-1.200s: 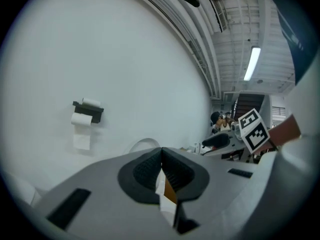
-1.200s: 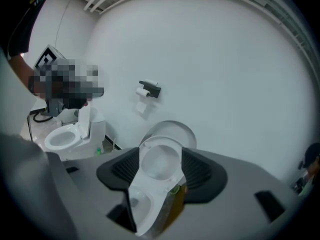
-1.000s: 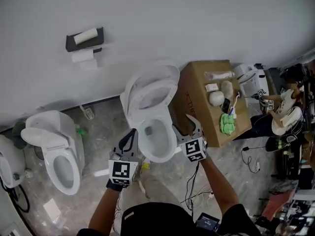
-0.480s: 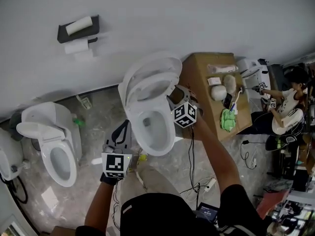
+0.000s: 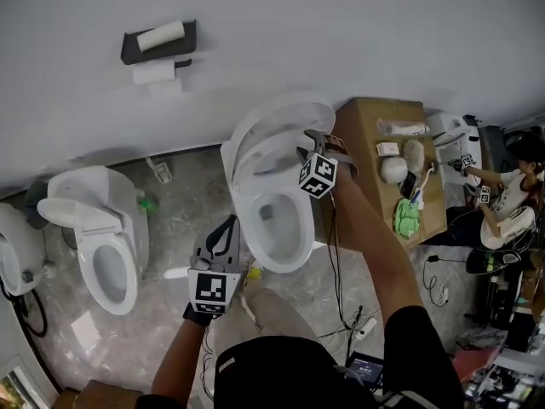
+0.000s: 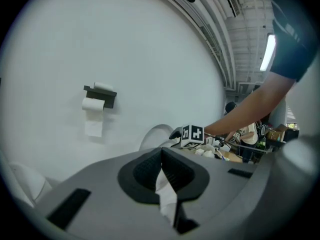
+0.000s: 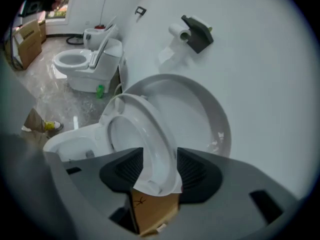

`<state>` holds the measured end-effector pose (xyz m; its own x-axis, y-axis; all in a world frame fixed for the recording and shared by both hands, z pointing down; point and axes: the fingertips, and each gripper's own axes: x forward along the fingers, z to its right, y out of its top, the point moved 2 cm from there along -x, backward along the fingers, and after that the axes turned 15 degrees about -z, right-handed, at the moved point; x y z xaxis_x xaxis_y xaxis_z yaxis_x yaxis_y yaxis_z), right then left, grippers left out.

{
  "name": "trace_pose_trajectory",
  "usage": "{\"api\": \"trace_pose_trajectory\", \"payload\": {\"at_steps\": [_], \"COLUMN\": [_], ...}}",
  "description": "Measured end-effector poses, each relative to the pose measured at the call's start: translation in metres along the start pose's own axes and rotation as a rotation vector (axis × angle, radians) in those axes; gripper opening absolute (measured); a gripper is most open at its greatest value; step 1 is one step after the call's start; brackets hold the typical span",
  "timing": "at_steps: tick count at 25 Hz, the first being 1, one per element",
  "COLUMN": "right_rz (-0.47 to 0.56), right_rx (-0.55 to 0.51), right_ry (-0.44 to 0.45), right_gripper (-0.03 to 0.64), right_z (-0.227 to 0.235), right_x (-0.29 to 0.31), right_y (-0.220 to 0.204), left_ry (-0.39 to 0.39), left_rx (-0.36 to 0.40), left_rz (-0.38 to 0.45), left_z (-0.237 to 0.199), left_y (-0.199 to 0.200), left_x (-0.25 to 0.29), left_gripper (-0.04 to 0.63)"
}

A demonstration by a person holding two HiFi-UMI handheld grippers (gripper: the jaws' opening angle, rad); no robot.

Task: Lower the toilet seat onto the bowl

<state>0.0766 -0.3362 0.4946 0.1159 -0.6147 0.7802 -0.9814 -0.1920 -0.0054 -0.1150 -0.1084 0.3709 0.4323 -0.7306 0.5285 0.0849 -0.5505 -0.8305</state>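
A white toilet stands against the wall with its lid (image 5: pixel 285 113) and its seat (image 5: pixel 255 162) both raised over the bowl (image 5: pixel 277 220). My right gripper (image 5: pixel 313 146) is at the seat's right edge. In the right gripper view the seat's rim (image 7: pixel 152 139) runs between the two pads, the lid (image 7: pixel 197 109) stands behind it, and the jaws are closing round it (image 7: pixel 160 166). My left gripper (image 5: pixel 226 228) hangs in front of the bowl's left side, shut and empty. The left gripper (image 6: pixel 161 156) points at the wall, with the right gripper's marker cube (image 6: pixel 192 134) ahead.
A second toilet (image 5: pixel 98 245) with its seat down stands to the left, and a third (image 5: pixel 13 262) at the far left. A paper holder (image 5: pixel 157 45) hangs on the wall. A cardboard box (image 5: pixel 366 169) with small items stands right of the bowl. A seated person (image 5: pixel 519 194) and cables (image 5: pixel 349 313) are at the right.
My right gripper has gone from in front of the bowl up to the raised seat's right edge. Its jaws now straddle the rim. The left gripper has stayed in place.
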Motion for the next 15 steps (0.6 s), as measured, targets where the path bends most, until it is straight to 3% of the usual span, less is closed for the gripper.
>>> {"api": "trace_pose_trajectory", "payload": {"at_steps": [7, 9, 12, 15], "right_rz": [-0.028, -0.032, -0.038, -0.049], "right_rx": [-0.047, -0.052, 0.002, 0.015], "right_ry": [-0.089, -0.123, -0.138, -0.13], "right_gripper": [0.173, 0.132, 0.046, 0.04], "right_z": [0.006, 0.009, 0.017, 0.017], "right_x": [0.014, 0.014, 0.012, 0.01], "right_y": [0.004, 0.004, 0.005, 0.004], "left_ry": [0.012, 0.01, -0.002, -0.013], "left_rx": [-0.012, -0.016, -0.017, -0.016], "left_rz": [-0.024, -0.025, -0.025, -0.023], "left_z": [0.0, 0.002, 0.01, 0.019], "left_y": [-0.014, -0.014, -0.013, -0.013], "left_x": [-0.005, -0.003, 0.0, 0.001], "left_gripper": [0.011, 0.011, 0.011, 0.011]}}
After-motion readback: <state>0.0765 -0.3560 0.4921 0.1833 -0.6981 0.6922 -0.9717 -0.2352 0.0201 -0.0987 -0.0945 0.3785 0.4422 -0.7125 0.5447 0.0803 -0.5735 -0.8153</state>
